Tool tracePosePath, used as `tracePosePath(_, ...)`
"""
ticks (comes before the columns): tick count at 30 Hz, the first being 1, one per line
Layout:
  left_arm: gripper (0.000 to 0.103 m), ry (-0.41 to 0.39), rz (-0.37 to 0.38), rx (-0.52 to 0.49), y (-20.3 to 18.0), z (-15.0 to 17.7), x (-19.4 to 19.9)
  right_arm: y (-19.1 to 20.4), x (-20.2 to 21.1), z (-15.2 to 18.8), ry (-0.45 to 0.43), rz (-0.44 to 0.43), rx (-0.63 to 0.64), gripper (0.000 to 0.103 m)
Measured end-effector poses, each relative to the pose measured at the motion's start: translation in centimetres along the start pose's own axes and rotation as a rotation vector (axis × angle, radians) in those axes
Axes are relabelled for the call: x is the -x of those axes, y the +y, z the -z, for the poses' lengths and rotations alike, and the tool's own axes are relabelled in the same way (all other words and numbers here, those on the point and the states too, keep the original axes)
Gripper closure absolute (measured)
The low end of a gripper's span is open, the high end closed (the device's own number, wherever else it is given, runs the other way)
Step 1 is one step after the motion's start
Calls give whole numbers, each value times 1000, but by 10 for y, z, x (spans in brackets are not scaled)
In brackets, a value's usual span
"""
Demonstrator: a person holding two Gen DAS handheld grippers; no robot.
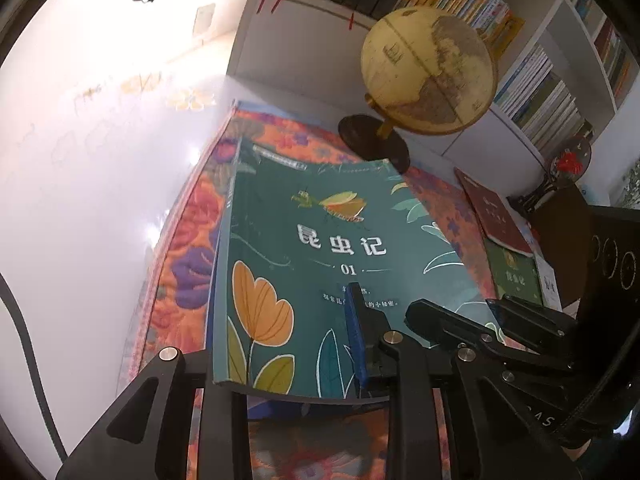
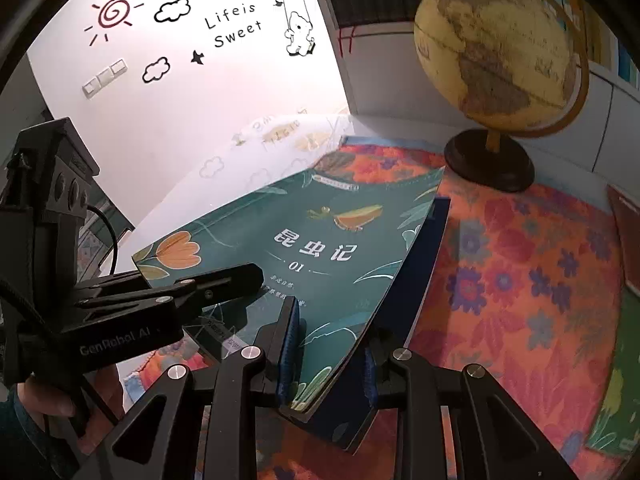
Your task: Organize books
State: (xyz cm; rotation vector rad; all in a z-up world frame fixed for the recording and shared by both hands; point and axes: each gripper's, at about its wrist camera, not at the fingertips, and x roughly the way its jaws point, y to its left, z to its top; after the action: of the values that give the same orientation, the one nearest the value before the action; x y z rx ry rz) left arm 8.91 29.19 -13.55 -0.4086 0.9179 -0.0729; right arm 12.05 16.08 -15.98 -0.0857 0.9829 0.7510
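**Both grippers hold the green insect book over the flowered cloth**

The green book point(image 1: 320, 248), its cover showing a tulip and an insect, is lifted off the surface point(image 2: 520, 280) with its orange flowered cloth. The left gripper point(image 1: 288, 344) has its jaws clamped on the book's near edge, one blue pad on the cover. The right gripper point(image 2: 328, 356) has its jaws closed on the book's lower corner, blue pads on either side. A globe point(image 1: 430, 72) stands at one o'clock beyond the book. A red book point(image 1: 496, 216) lies at three o'clock, overlapping a second green book point(image 1: 516, 272). Bookshelves point(image 1: 540, 92) fill the back wall.
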Motion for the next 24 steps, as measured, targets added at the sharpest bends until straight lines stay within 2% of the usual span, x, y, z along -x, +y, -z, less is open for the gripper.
tracePosePath(7, 73, 56, -20, 83, 22, 14, -4, 1, -15, 9, 70, 18, -40, 77)
tracePosePath(9, 72, 71, -21, 100, 26, 21, -1, -2, -16, 12, 110, 17, -75, 70)
tracePosePath(14, 69, 72, -70, 117, 30, 40, 10, -12, -17, 22, 177, 29, -122, 68)
tracePosePath(17, 68, 59, -133, 119, 31, 50, 22, -18, -1, 34, 169, 70, -142, 58)
tracePosePath(21, 68, 31, -175, 150, 28, 64, 48, -26, 37, 57, 128, 47, -177, 57)
tracePosePath(24, 68, -4, -177, 139, 3, 81, 73, -28, 76, 83, 101, 50, -178, 57)
